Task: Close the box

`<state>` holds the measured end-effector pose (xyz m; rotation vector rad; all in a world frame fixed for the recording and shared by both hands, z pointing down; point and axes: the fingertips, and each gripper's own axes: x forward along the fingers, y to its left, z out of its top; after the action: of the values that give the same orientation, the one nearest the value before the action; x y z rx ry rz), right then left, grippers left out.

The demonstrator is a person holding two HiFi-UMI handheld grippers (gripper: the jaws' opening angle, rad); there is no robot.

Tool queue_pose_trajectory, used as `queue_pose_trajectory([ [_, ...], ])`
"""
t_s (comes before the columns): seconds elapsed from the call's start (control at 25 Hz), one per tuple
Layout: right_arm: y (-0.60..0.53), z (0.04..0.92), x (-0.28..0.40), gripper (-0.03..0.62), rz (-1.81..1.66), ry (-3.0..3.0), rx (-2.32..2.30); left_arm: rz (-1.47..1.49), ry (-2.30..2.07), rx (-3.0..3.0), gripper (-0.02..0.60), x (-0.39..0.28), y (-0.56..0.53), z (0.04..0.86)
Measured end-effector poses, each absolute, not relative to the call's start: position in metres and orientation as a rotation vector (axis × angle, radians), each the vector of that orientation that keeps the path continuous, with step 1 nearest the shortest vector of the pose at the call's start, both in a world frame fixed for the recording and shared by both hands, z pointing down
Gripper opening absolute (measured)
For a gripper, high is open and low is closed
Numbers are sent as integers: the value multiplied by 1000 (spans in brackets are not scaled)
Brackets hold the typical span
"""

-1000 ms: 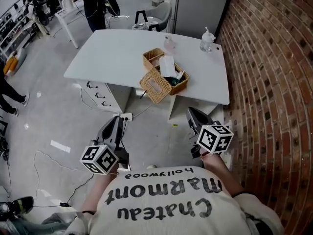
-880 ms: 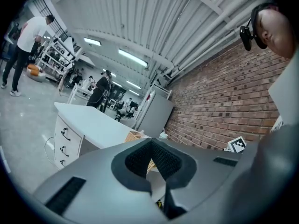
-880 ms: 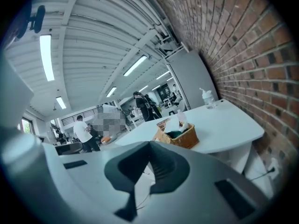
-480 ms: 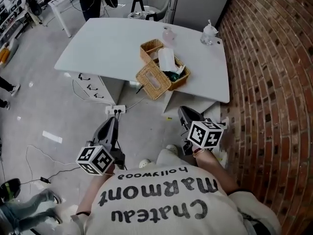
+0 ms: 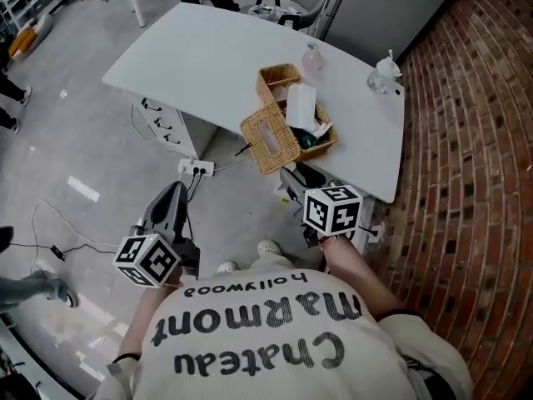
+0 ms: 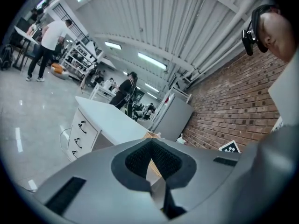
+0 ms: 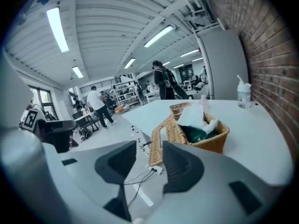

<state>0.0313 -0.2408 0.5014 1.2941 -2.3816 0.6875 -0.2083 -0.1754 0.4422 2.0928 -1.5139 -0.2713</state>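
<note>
Wicker box [image 5: 279, 80] sits on the white table [image 5: 200, 65] in the head view, right at the near edge. Its lid [image 5: 271, 140] has flopped open at the box's 7 o'clock and hangs past the table edge. White and green stuff pokes out the top. The person's right gripper [image 5: 293, 175] is near the box at its 6 o'clock, not touching it. The left gripper [image 5: 172, 197] is well apart at 7 o'clock, over the floor. A clear bottle [image 5: 385, 75] stands at the table's 2 o'clock corner by the brick wall [image 5: 466, 157].

Left gripper view: the 2 jaws are pressed together with nothing caught in them, and a sliver of wicker shows past the tips at 12 o'clock.

Right gripper view: the jaws have just been opening and stand partway apart, empty. The box and its hanging lid lie ahead at 1 o'clock, beyond the pads.
</note>
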Motion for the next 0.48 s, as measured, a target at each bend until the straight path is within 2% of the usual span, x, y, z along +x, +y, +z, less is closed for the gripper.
queue_pose_trajectory([
  [0.2, -264, 513, 8, 249, 604, -2378, 1118, -288, -1597, 2021, 2, -220, -175, 447],
  [0.48, -270, 543, -30, 280, 382, -2291, 873, -317, -1714, 1916, 2, -243, -160, 455],
])
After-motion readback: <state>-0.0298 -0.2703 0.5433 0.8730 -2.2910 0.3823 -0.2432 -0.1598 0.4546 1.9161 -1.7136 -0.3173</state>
